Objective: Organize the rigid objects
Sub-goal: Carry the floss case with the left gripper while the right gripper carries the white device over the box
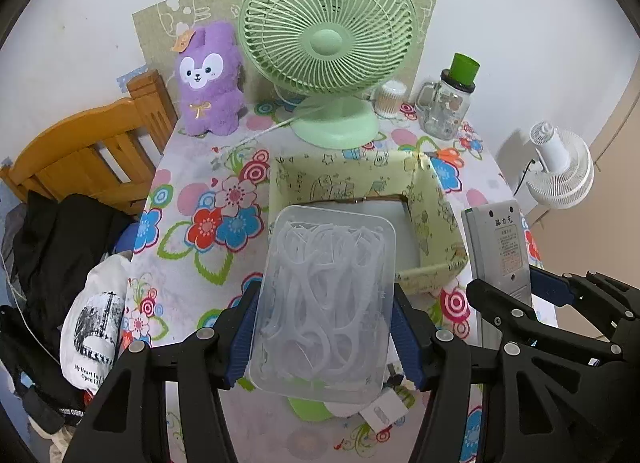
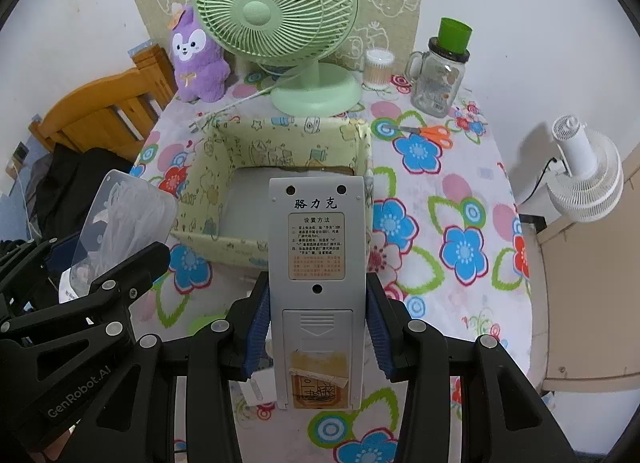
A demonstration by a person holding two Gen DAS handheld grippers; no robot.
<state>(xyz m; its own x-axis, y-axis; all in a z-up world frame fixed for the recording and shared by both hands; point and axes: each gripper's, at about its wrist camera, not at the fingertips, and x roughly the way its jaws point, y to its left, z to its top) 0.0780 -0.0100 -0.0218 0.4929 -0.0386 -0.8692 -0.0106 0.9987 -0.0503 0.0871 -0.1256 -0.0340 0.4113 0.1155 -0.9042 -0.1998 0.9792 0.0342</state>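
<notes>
My left gripper (image 1: 326,327) is shut on a clear plastic box of white floss picks (image 1: 326,303), held above the table just in front of the open yellow-green storage box (image 1: 434,219). My right gripper (image 2: 316,327) is shut on a grey remote control (image 2: 316,263), back side up, held in front of the same storage box (image 2: 200,203). The remote also shows in the left wrist view (image 1: 500,251) at the right, and the floss box shows in the right wrist view (image 2: 120,215) at the left. The storage box looks empty inside.
On the floral tablecloth (image 2: 440,223) stand a green fan (image 2: 276,15), a purple plush rabbit (image 2: 196,59), a cotton-swab tub (image 2: 378,69) and a glass jar with a green cap (image 2: 440,71). Orange scissors (image 2: 434,134) lie right of the box. A wooden chair (image 1: 88,155) stands left, a white fan (image 2: 584,183) right.
</notes>
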